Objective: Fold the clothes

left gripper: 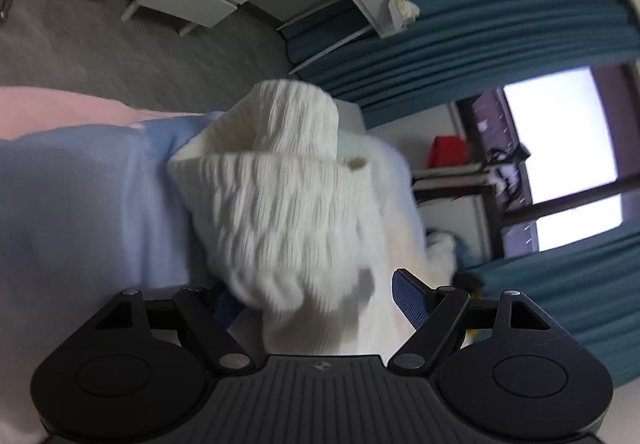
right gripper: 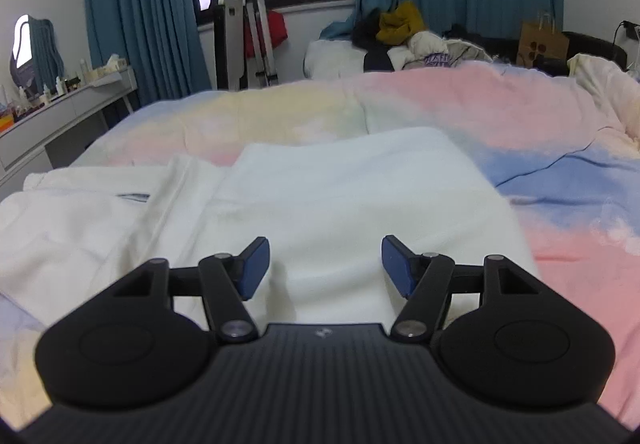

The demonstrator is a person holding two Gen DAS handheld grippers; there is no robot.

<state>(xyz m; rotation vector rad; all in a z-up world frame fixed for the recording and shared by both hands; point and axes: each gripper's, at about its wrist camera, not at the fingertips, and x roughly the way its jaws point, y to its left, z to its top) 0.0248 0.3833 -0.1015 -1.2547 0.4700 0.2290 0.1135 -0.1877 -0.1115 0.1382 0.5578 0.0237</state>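
A white ribbed knit garment (left gripper: 280,184) fills the middle of the left wrist view, bunched and draped over the left gripper (left gripper: 316,296). The jaws stand wide apart with the knit lying between them and over the left finger; only the right blue pad (left gripper: 408,296) shows clearly. In the right wrist view a white garment (right gripper: 340,196) lies flat on the bed, its body folded, with a sleeve (right gripper: 100,204) spread to the left. My right gripper (right gripper: 324,264) is open and empty, just above the garment's near edge.
The bed has a pastel pink, blue and yellow cover (right gripper: 520,116). A pile of clothes (right gripper: 404,36) and a paper bag (right gripper: 544,44) sit at the far side. A grey dresser (right gripper: 60,116) stands at the left. Teal curtains (right gripper: 140,4) frame the window.
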